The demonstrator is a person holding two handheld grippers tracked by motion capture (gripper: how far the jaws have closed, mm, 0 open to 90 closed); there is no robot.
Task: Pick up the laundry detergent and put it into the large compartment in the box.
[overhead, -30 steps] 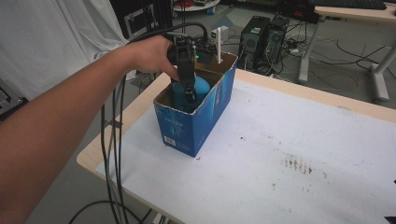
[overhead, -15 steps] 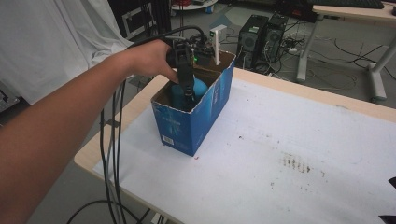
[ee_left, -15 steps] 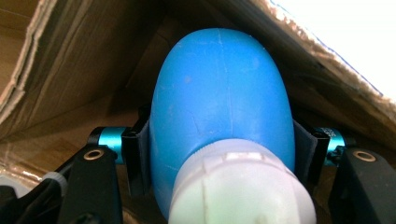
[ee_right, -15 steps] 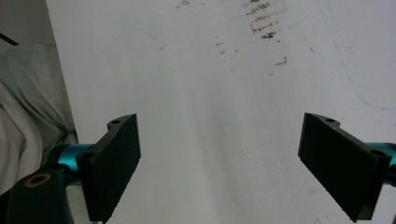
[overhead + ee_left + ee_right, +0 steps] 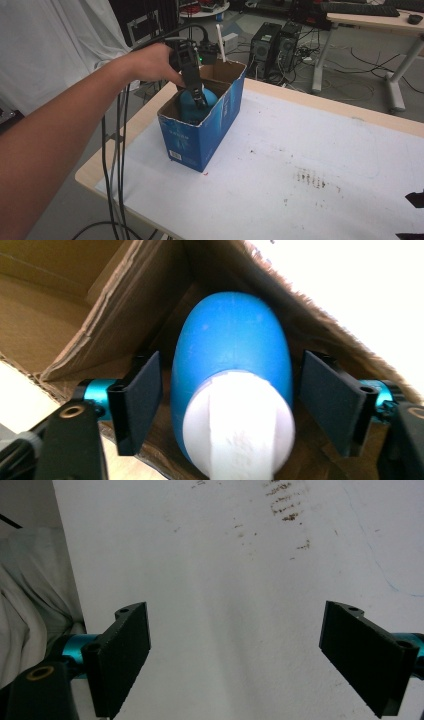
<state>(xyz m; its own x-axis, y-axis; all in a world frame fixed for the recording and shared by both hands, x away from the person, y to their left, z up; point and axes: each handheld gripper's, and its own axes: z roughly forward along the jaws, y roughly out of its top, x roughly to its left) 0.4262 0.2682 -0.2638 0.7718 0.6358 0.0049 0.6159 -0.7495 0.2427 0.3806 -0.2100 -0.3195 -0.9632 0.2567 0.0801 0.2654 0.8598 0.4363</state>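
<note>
The right gripper (image 5: 235, 660) hangs idle over the near right part of the white-covered table (image 5: 320, 165), jaws wide and empty, well apart from the work. Farther left, the left gripper (image 5: 227, 402) reaches down into the open blue cardboard box (image 5: 200, 135). Its jaws have just been opening and now stand either side of the blue egg-shaped object with a white end (image 5: 232, 390), pads clear of it. This looks like the release step: the object lies inside the box. Next comes a straight lift out, minding the box walls close by. Beyond the table stand black computer towers (image 5: 275, 50) and loose cables.
</note>
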